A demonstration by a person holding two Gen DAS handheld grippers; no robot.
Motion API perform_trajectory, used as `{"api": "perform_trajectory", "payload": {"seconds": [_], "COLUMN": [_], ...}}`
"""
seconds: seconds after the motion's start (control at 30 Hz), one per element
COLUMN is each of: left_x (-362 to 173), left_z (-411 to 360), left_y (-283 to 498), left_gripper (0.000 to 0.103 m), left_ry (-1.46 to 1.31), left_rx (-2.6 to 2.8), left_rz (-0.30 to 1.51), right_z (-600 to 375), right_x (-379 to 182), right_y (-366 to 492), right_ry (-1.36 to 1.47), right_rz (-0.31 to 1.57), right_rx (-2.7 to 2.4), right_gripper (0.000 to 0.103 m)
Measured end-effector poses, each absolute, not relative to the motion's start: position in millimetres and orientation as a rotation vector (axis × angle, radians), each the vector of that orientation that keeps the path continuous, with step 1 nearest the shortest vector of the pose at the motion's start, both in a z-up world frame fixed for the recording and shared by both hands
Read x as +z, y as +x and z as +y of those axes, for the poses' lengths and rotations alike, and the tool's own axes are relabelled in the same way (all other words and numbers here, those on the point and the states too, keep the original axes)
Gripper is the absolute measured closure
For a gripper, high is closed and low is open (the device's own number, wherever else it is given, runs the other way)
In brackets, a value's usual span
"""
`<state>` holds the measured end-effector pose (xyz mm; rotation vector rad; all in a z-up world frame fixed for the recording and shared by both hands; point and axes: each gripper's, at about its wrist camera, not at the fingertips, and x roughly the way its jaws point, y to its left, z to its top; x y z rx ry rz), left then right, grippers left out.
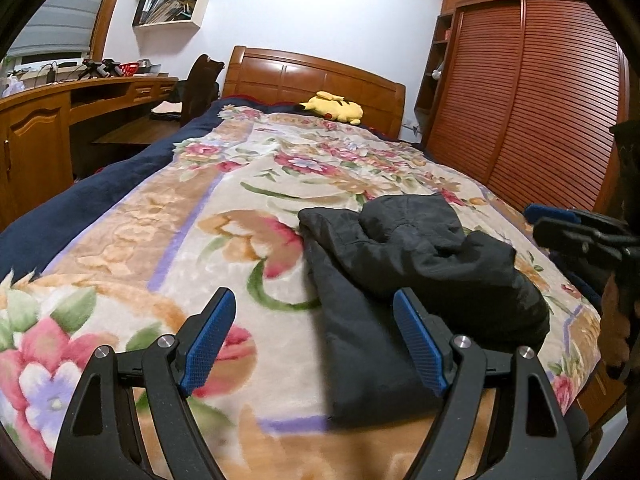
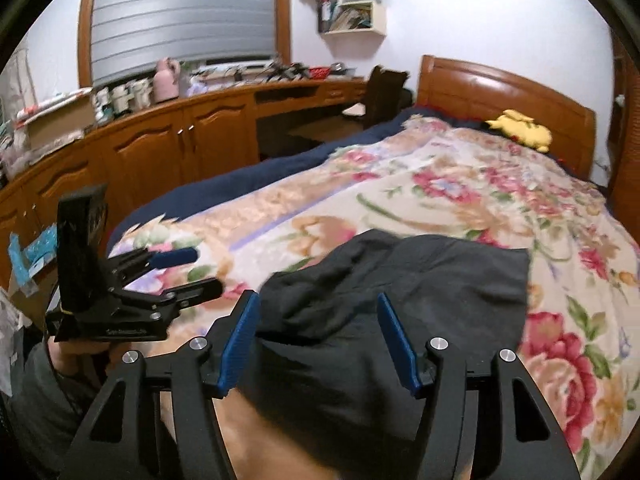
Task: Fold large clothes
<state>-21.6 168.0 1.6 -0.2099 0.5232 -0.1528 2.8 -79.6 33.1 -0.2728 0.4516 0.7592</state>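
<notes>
Lying near the foot of the bed, the dark charcoal padded hooded jacket (image 1: 416, 272) sits in a compact, partly folded bundle on the plush floral blanket in cream, pink and tan (image 1: 168, 240), its hood bunched on top and a long panel running toward the near edge. Both tools hover above it with nothing between their pads: the left gripper with black arms and blue textured pads (image 1: 316, 340) has its jaws spread wide, one pad over bare blanket and the other over the jacket's near panel, and the right gripper of the same build (image 2: 318, 340) is likewise spread apart, straddling the jacket's near end (image 2: 392, 300).

The bundle looks loose and puffy, so a pinch on only the top layer could peel it open and undo the folds made so far. The slick shell may also slip from the pads, and a bite that goes too deep could drag the soft blanket along with the cloth.

The left wrist view shows the hood's rounded lump and the jacket's narrow left edge, plus the slatted reddish-brown wardrobe door (image 1: 532, 100) beside the bed. The right wrist view instead shows the jacket's flatter, squarer far corner and the whole left tool held off to the side, clear of the garment.
</notes>
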Motion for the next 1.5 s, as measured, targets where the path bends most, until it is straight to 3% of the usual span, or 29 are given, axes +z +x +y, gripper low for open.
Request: {"api": "perform_trajectory", "payload": {"seconds": [0.2,0.27,0.37,0.53,1.03,1.13,1.4,1.5], "left_x": [7.8,10.0,14.1,18.8,15.5,12.8,-2.6,-0.2], "left_z": [155.5,151.4,145.5,134.2,95.1,88.2,78.7,76.2], "left_y": [-24.3,-25.1,-26.8,-28.7,-27.7,-24.6,-12.7,-14.2], "left_gripper": [0.021,0.021,0.021,0.021,0.021,0.032,0.083,0.092], "left_ry": [-0.193,-0.193,-0.192,-0.193,-0.142,-0.128,-0.095,-0.083], "left_rx": [-0.173,-0.180,-0.187,-0.201,-0.227,-0.242,-0.254,-0.254], "left_rz": [0.502,0.493,0.475,0.452,0.432,0.445,0.522,0.518], "right_z": [-125.0,-133.8,-137.0,-140.5,-131.5,-133.0,-150.7,-160.9], "right_x": [14.7,1.7,-22.4,-43.2,-69.4,-70.7,-69.9,-67.3], "right_y": [18.3,24.9,35.4,56.6,60.7,45.7,44.3,45.4], "right_ry": [-0.278,-0.258,-0.257,-0.205,-0.216,-0.234,-0.164,-0.138], "right_rz": [0.459,0.486,0.542,0.597,0.518,0.507,0.491,0.479], "right_rx": [0.613,0.598,0.578,0.629,0.645,0.630,0.705,0.724], "right_gripper": [0.041,0.050,0.054,0.055,0.055,0.055,0.054,0.052]}}
